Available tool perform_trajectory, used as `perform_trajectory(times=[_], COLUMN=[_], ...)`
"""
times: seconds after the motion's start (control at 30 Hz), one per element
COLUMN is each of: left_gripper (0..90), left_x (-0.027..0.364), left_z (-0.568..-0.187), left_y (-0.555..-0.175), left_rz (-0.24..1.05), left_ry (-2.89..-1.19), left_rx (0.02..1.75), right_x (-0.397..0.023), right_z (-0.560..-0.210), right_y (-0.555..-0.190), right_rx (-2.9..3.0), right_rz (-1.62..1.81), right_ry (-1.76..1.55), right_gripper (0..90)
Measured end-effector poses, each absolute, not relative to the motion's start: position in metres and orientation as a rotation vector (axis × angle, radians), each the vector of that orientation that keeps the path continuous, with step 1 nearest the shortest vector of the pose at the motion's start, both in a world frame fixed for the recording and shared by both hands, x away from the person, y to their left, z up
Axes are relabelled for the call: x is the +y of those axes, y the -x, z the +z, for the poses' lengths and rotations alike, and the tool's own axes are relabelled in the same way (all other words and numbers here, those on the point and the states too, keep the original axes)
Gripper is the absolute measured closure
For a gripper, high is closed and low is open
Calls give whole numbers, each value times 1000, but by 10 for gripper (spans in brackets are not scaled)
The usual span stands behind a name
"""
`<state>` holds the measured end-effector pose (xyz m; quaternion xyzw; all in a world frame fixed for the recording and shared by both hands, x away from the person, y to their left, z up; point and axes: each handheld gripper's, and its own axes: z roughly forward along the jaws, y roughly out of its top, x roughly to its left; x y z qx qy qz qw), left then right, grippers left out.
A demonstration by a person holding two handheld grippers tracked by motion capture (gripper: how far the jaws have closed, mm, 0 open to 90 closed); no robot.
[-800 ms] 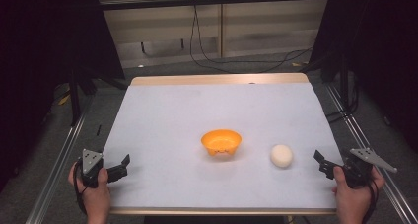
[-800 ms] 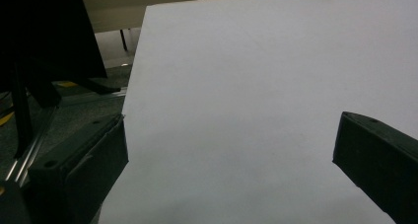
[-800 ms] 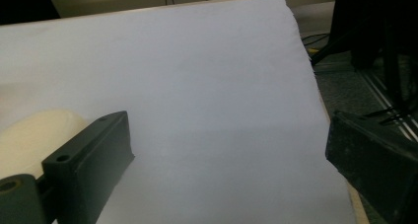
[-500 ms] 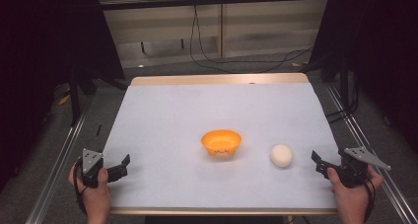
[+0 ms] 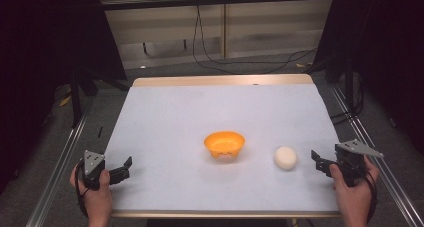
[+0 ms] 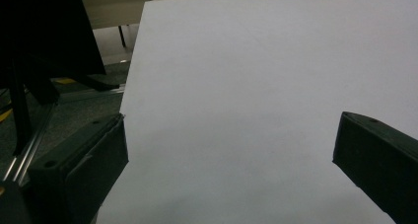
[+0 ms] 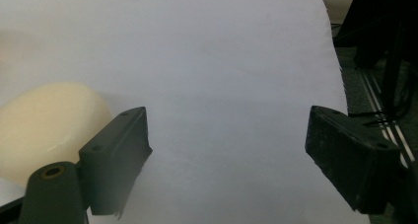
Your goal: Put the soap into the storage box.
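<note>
Moved inward toward the pale egg-shaped object (image 5: 285, 157) since the earlier frame, the right hand-held gripper (image 5: 319, 162) is held wide and empty.
The left hand-held gripper (image 5: 123, 167), also wide and empty, is seen well apart; the object lies just left of the right one, the orange bowl (image 5: 224, 144) beyond on the surface (image 5: 220, 102).

A white-topped table (image 5: 165, 117) carries an orange bowl (image 5: 224, 143) mid-worktop and a pale round lump (image 5: 285, 157) nearer the right edge.

Matt white table (image 5: 200, 112), glossy orange bowl (image 5: 224, 144)
</note>
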<state>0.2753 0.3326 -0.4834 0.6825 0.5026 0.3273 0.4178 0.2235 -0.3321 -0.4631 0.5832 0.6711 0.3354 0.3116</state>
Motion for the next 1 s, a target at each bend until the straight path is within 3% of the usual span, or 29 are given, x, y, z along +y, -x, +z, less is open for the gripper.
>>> perform_trajectory(times=[0.6, 0.7, 1.0], left_gripper=[0, 0, 0], left_x=[332, 332, 332], left_z=[-483, -483, -483], left_y=[-275, -275, -276], left_rz=[828, 832, 833], left_ry=[-1731, -1736, -1745], left_rx=[1253, 1254, 1252], right_x=[-311, -310, -294], right_z=[-453, -450, -449], right_y=[-238, -246, -262], right_rx=[2048, 2123, 2265], right_rz=[856, 863, 843], right_ry=[-1559, -1553, -1551], right_gripper=[153, 107, 94])
